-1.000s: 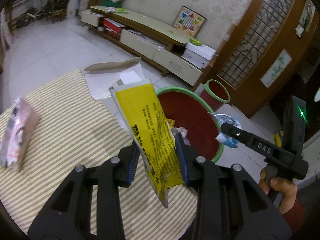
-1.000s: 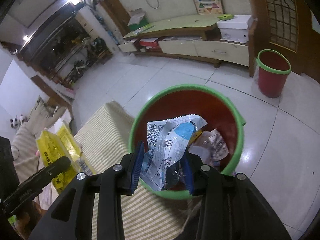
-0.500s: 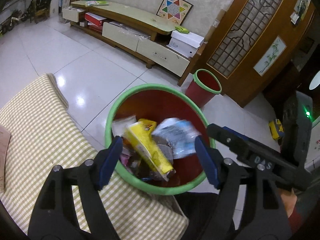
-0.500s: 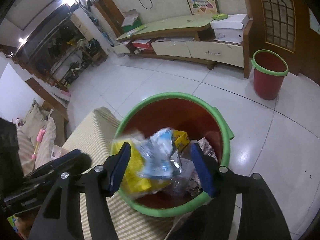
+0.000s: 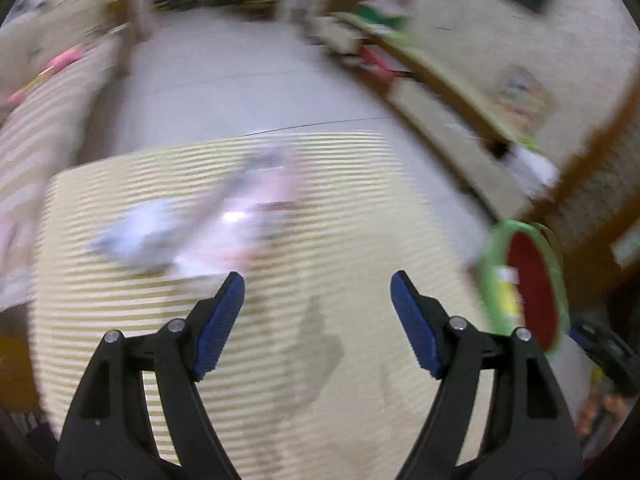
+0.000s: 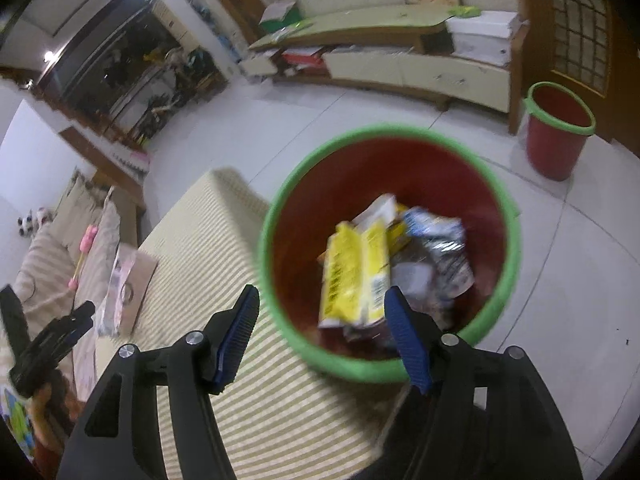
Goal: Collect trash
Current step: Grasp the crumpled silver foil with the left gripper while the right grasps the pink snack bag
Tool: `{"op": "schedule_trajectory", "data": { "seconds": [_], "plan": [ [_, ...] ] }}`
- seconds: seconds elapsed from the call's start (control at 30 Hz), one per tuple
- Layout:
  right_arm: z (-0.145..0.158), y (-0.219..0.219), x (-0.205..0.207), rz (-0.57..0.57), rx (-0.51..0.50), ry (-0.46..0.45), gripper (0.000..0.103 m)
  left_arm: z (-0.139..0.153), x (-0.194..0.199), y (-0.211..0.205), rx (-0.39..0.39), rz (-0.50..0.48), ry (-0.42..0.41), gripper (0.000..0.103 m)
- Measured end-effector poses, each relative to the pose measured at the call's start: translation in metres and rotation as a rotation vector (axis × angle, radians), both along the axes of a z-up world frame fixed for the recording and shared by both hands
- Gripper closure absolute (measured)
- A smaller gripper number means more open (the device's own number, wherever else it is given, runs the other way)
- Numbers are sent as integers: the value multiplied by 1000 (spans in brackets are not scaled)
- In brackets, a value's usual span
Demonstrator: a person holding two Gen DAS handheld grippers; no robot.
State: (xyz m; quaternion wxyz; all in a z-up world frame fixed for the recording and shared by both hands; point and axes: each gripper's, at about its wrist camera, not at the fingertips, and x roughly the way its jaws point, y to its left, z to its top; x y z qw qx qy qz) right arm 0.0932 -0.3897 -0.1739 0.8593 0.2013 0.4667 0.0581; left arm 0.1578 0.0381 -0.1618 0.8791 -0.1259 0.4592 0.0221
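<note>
My right gripper [image 6: 321,294] hangs over the near rim of the red bin with a green rim [image 6: 380,130]. Its jaws are opening and grip nothing. A yellow wrapper [image 6: 352,276] and a blue-silver wrapper [image 6: 444,248] lie inside the bin with other trash. My left gripper [image 5: 317,280] stands open and empty above the striped tablecloth [image 5: 320,360], and its view is smeared by motion. Ahead of it lie blurred pink and white packets [image 5: 240,216]. The bin [image 5: 486,264] sits at the right edge of that view. The right wrist view shows a pink packet [image 6: 124,280] near the left gripper [image 6: 60,332].
A second red bin [image 6: 558,132] stands on the white tile floor by a wooden door. A long low cabinet [image 6: 400,64] runs along the far wall. A sofa [image 6: 52,248] with a pink toy is beyond the table's left side.
Both grippers opened and their wrappers dropped into the bin. The left gripper then swung left, away from the bin and over the table. The right one stayed over the bin.
</note>
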Motion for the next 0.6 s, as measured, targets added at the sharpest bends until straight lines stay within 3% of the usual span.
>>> {"op": "schedule_trajectory", "data": {
  "seconds": [0.17, 0.27, 0.43, 0.5, 0.53, 0.57, 0.6],
  "plan": [
    [0, 54, 3, 95, -13, 15, 39, -25, 9, 100, -2, 196, 82, 30],
    [7, 89, 3, 149, -17, 9, 39, -41, 23, 133, -109, 243, 112, 30],
    [13, 137, 4, 226, -29, 7, 39, -60, 50, 143, -226, 236, 132, 30],
    [14, 155, 4, 262, -40, 7, 39, -62, 53, 142, -211, 236, 128, 30],
    [15, 164, 5, 278, -46, 7, 39, -63, 53, 142, -219, 226, 126, 35],
    [16, 173, 5, 294, -53, 7, 39, -65, 53, 142, -234, 221, 124, 57],
    [16, 181, 7, 308, -58, 5, 39, -67, 52, 144, -251, 218, 120, 61]
  ]
}}
